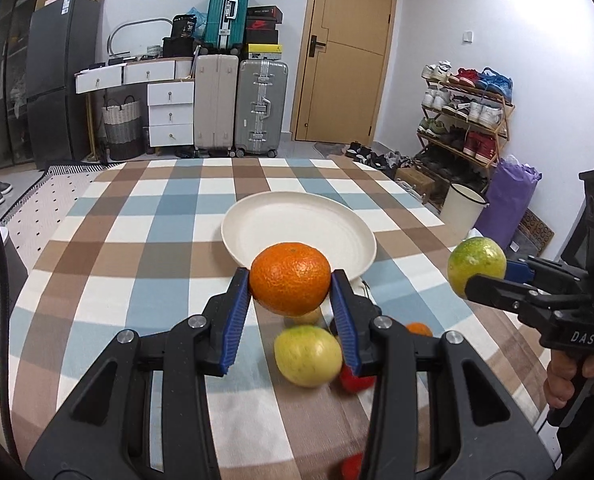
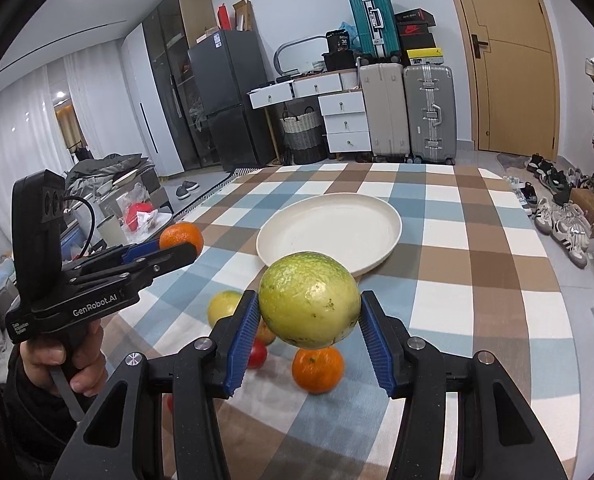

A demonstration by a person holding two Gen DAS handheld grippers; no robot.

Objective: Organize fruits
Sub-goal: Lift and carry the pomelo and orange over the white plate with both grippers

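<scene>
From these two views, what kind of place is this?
Most likely a home, a living or entry room: stacked suitcases beside a wooden door, a shoe rack, and a table with a checked tablecloth.

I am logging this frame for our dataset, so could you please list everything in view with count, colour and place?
orange: 1, orange, held in the air by the left gripper
green-yellow citrus: 1, held in the air by the right gripper
plate: 1, cream, mid-table, nothing on it
loose fruit: about five, orange, yellow and red, on the cloth near the plate
tablecloth: 1, blue, brown and white checks, covers the table
suitcases: 3, teal, beige and silver, by the far wall
shoe rack: 1, wooden, right of the door
left gripper: black, blue pads
right gripper: black, blue pads
</scene>
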